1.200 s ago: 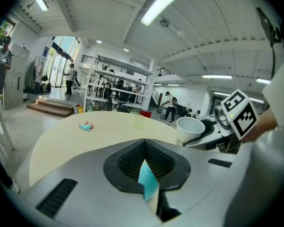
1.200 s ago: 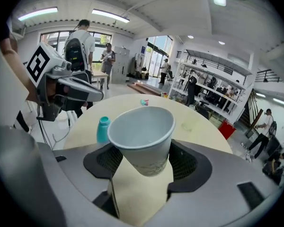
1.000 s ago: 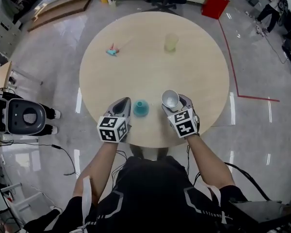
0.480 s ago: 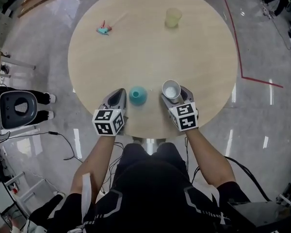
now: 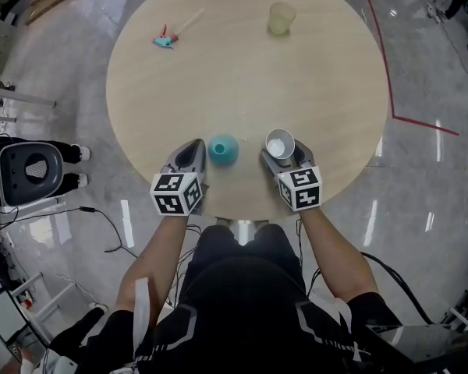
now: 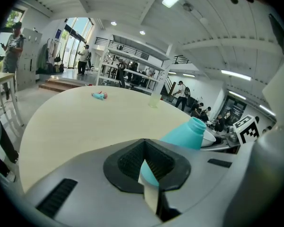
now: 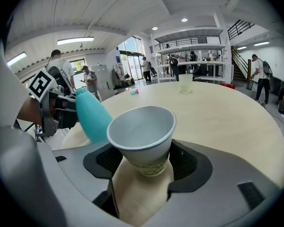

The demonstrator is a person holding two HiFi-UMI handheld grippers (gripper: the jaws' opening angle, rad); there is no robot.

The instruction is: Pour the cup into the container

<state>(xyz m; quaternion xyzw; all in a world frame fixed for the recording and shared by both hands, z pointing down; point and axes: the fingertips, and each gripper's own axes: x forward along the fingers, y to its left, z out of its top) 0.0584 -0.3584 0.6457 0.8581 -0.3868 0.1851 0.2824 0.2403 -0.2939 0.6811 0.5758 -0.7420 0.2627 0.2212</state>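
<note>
Both lowered: right claw [image 5: 283,155] grips the paper cup [image 7: 142,131], base print illegible; left claw [image 5: 193,148] pinched together, empty, beside teal container [image 5: 223,149].

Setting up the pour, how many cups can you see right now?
2: a white paper cup held in the right gripper, and a pale yellow cup standing at the round table's far side. None appears hidden.

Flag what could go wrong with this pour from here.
1. The teal container has a narrow neck, and the paper cup has a far wider rim: the pour may miss and spill onto the table.
2. The right gripper holds the cup only by its lower end: it may slip when tipped.
3. Whether the left gripper grips the container is unclear; a bump could topple it.
</note>
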